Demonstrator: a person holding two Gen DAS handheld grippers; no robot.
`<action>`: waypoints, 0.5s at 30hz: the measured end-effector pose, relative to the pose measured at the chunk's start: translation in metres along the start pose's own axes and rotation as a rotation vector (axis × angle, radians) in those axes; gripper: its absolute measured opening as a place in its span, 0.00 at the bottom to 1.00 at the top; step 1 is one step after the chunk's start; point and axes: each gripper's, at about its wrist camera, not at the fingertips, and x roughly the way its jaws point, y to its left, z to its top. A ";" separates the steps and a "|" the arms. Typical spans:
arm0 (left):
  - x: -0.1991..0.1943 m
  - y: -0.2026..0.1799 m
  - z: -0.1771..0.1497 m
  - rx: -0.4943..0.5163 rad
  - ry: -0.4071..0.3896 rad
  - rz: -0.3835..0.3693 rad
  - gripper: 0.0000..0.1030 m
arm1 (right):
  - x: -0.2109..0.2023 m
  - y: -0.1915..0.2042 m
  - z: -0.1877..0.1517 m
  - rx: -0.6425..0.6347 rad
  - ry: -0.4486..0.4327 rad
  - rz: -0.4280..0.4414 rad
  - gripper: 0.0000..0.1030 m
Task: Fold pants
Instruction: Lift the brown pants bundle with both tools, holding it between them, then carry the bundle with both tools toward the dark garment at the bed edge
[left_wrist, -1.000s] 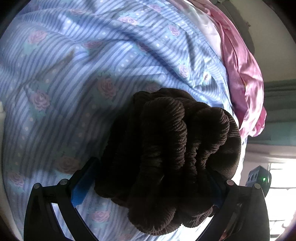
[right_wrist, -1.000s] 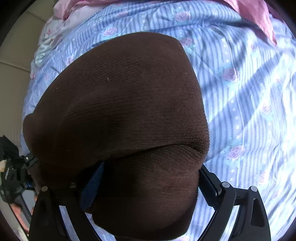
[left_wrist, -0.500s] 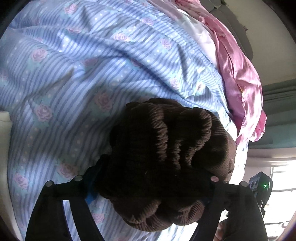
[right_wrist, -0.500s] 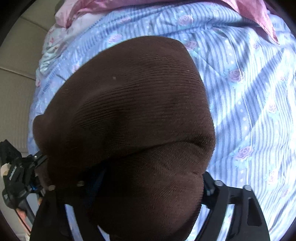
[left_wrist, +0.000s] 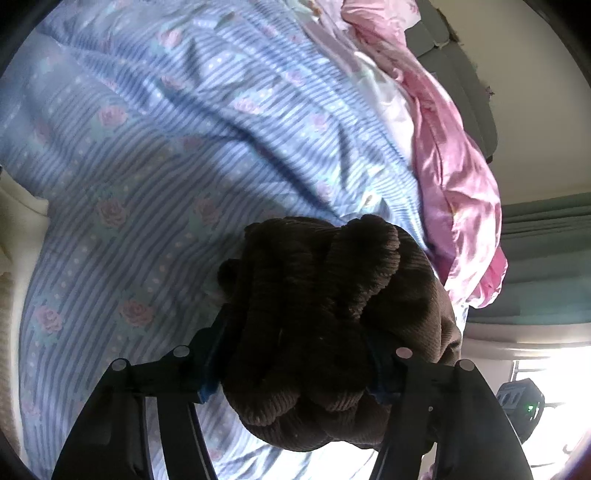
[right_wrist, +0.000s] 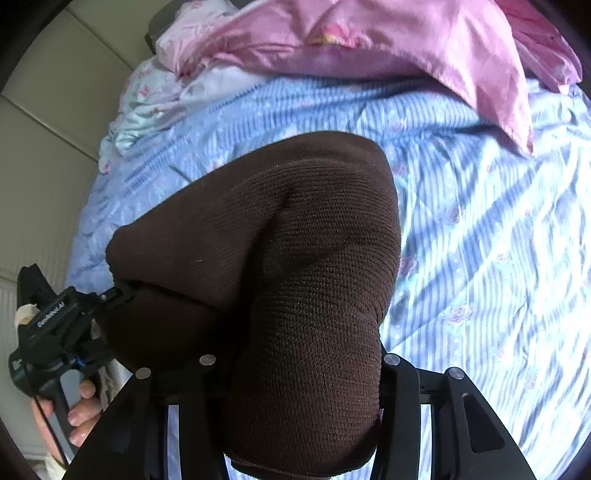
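Note:
The pants are dark brown ribbed knit. In the left wrist view my left gripper (left_wrist: 295, 354) is shut on a bunched wad of the pants (left_wrist: 325, 314), held above the bed. In the right wrist view my right gripper (right_wrist: 295, 365) is shut on a broad smooth part of the pants (right_wrist: 295, 240), which drapes over the fingers and hides the tips. The left gripper (right_wrist: 62, 325) also shows at the left of the right wrist view, in a hand, gripping the far edge of the same fabric.
A blue striped floral bedspread (left_wrist: 166, 166) covers the bed below. A pink satin quilt (left_wrist: 454, 166) lies heaped along the far side; it also shows in the right wrist view (right_wrist: 369, 40). A beige padded wall (right_wrist: 44, 147) stands at the left. A window (left_wrist: 546, 369) glares at the right.
Both grippers have risen and pulled back with the pants; more of the bed and the pink quilt shows. The left gripper now appears closer in the right wrist view.

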 end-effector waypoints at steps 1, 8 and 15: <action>-0.003 -0.002 -0.001 0.006 -0.005 -0.002 0.58 | -0.004 0.001 0.000 -0.002 -0.006 -0.001 0.45; -0.016 -0.015 -0.006 0.032 -0.027 -0.008 0.56 | -0.020 0.000 -0.007 0.020 -0.035 0.014 0.45; -0.059 -0.035 -0.009 0.094 -0.096 -0.041 0.56 | -0.061 0.012 -0.014 -0.006 -0.102 0.021 0.45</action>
